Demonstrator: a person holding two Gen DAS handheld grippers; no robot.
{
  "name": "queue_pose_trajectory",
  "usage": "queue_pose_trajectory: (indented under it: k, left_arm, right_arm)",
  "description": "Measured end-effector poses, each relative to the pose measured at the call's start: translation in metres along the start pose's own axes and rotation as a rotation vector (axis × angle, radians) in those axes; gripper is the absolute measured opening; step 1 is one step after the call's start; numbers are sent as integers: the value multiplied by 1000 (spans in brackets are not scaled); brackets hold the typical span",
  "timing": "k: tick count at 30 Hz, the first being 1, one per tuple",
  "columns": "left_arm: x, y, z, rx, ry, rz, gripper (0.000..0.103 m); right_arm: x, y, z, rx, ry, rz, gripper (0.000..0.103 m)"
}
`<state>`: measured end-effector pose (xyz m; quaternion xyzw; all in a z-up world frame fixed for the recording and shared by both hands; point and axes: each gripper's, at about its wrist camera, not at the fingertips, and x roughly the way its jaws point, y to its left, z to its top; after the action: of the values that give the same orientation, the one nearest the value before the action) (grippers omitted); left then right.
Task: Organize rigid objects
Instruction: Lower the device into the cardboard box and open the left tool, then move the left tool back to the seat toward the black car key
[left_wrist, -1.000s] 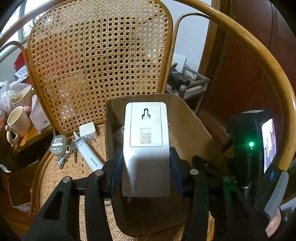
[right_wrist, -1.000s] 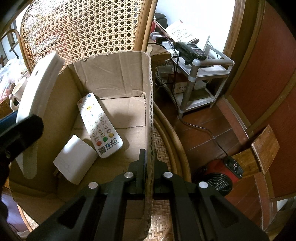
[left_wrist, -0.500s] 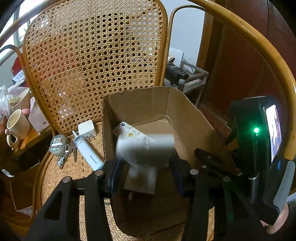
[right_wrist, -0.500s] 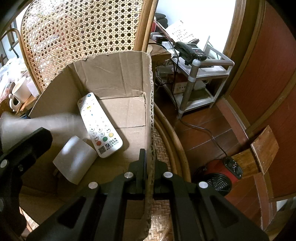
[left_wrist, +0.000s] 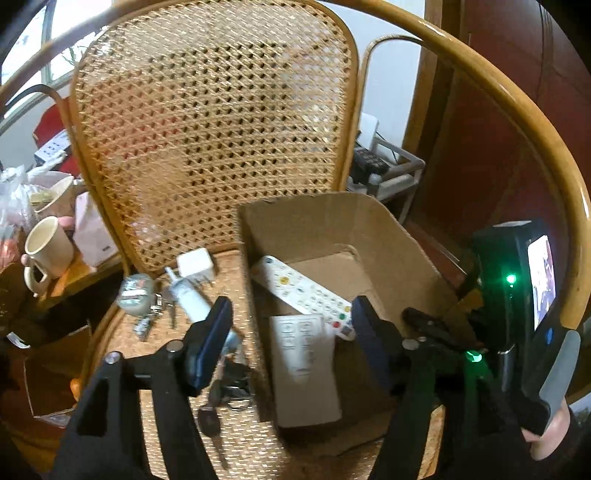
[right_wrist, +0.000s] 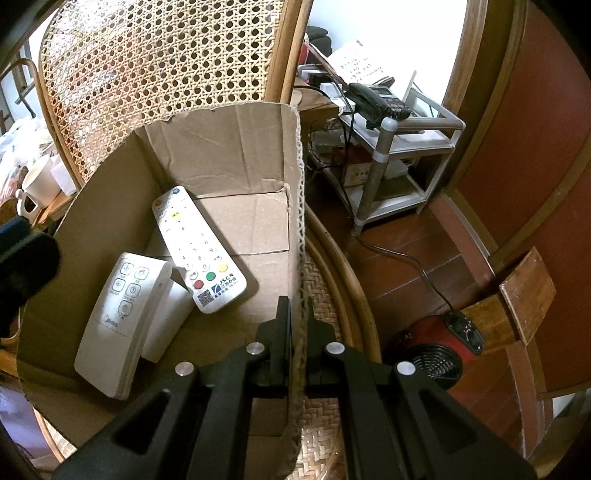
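An open cardboard box (left_wrist: 314, 221) stands on the cane chair seat. Inside lie a white TV remote (right_wrist: 195, 247) with coloured buttons and a white air-conditioner remote (right_wrist: 118, 321), which rests face up on a small white block (right_wrist: 166, 325). My left gripper (left_wrist: 291, 314) hovers above the box's left side, its jaws opening with nothing pressed between them; the air-conditioner remote (left_wrist: 303, 365) lies below them on the box floor. My right gripper (right_wrist: 297, 314) is shut on the box's right wall (right_wrist: 295, 206), pinching the cardboard edge.
On the seat left of the box lie a white charger (left_wrist: 195, 264), a white tube (left_wrist: 188, 295), a key bunch (left_wrist: 142, 295) and a car key (left_wrist: 208, 413). A mug (left_wrist: 44, 247) stands further left. A metal rack with a telephone (right_wrist: 380, 99) and a red heater (right_wrist: 436, 350) are at right.
The left gripper let go of the air-conditioner remote, which dropped into the box and now lies face up there. Its jaws stand wider. The right gripper kept its grip on the box wall.
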<state>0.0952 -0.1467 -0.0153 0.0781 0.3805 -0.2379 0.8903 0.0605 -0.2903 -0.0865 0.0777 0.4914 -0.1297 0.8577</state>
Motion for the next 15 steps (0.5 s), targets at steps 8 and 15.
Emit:
queue_pose_trajectory:
  k: [8,15]
  left_arm:
    - [-17,49,-4,-66,-46,57,90]
    - [-5,90,-18,-95,13,102,96]
  right_arm:
    - [-2,1,-1,-4,0,-2,5]
    - [-1,1,-1,-14,2,-3,5]
